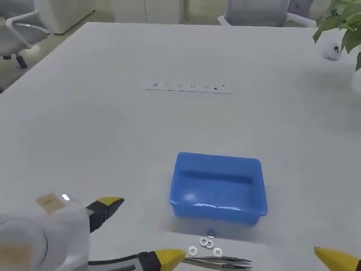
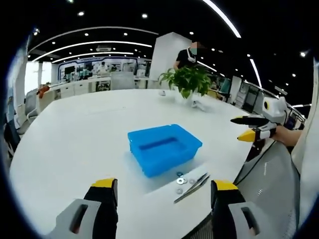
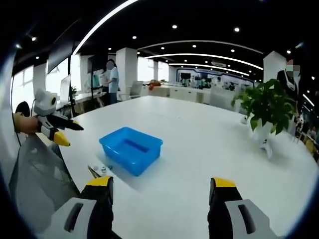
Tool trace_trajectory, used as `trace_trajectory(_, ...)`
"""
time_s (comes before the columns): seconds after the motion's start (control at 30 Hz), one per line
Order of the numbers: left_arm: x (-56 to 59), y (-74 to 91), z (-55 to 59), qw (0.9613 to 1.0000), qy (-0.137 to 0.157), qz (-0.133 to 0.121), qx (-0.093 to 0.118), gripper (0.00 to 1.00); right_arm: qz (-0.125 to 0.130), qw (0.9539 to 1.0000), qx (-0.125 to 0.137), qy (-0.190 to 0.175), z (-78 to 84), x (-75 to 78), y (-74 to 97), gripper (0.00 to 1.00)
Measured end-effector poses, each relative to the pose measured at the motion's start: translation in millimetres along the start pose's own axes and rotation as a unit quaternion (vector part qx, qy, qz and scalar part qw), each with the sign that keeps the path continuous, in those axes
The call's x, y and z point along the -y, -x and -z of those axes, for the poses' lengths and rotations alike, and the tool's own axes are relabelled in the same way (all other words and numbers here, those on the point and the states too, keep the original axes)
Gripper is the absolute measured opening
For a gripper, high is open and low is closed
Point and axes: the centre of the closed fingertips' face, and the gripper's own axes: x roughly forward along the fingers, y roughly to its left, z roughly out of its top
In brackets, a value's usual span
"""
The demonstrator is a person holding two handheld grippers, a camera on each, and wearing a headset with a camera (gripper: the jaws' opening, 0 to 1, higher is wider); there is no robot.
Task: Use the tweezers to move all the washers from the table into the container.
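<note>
A blue rectangular container [image 1: 217, 189] sits on the white table, and its inside looks empty. Just in front of it lie several small silver washers [image 1: 204, 245] beside metal tweezers [image 1: 219, 261], close to the table's near edge. My left gripper [image 1: 138, 232] hovers open at the lower left of the head view, left of the washers, holding nothing. One yellow fingertip [image 1: 335, 258] of my right gripper enters at the lower right. In the left gripper view the container [image 2: 164, 147], washers [image 2: 180, 181] and tweezers [image 2: 192, 186] lie ahead of the open jaws. The right gripper [image 3: 160, 182] is open and empty too.
A potted plant [image 1: 344, 22] stands at the far right of the table. A socket strip [image 1: 189, 86] is set into the tabletop [image 1: 84, 124] behind the container. Office chairs [image 1: 17, 28] stand around the far side. People stand in the background of both gripper views.
</note>
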Motion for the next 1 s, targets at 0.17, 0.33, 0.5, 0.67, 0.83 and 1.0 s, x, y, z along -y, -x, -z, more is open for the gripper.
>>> trace_trajectory(0.17, 10.1, -17.3, 24.1, 0.9907, -0.080, 0.062, -0.091, 0.55, -0.010, 0.9999, -0.007, -0.007, 3.6, -1.4, -1.2, 0.71)
trace_trajectory(0.33, 19.1, -31.3, 39.7, 0.9736, -0.138, 0.107, -0.147, 0.43, -0.013, 0.9998, -0.012, -0.009, 6.4, -1.2, -1.5, 0.68)
trace_trajectory(0.5, 27.6, -46.7, 47.7, 0.9629, -0.158, 0.132, -0.174, 0.33, -0.012, 0.9998, -0.016, -0.007, 8.6, -0.1, -1.6, 0.66)
trace_trajectory(0.67, 29.1, -53.6, 57.6, 0.9414, -0.223, 0.141, -0.210, 0.21, -0.019, 0.9995, -0.023, -0.011, 12.0, -1.3, -2.1, 0.62)
trace_trajectory(0.83, 27.8, -56.9, 65.1, 0.9238, -0.266, 0.148, -0.233, 0.12, -0.025, 0.9993, -0.028, -0.004, 13.8, -3.6, -2.4, 0.57)
trace_trajectory(1.0, 27.5, -57.0, 68.9, 0.8943, -0.335, 0.166, -0.247, 0.03, -0.023, 0.9990, -0.037, 0.011, 16.1, -4.1, -2.7, 0.57)
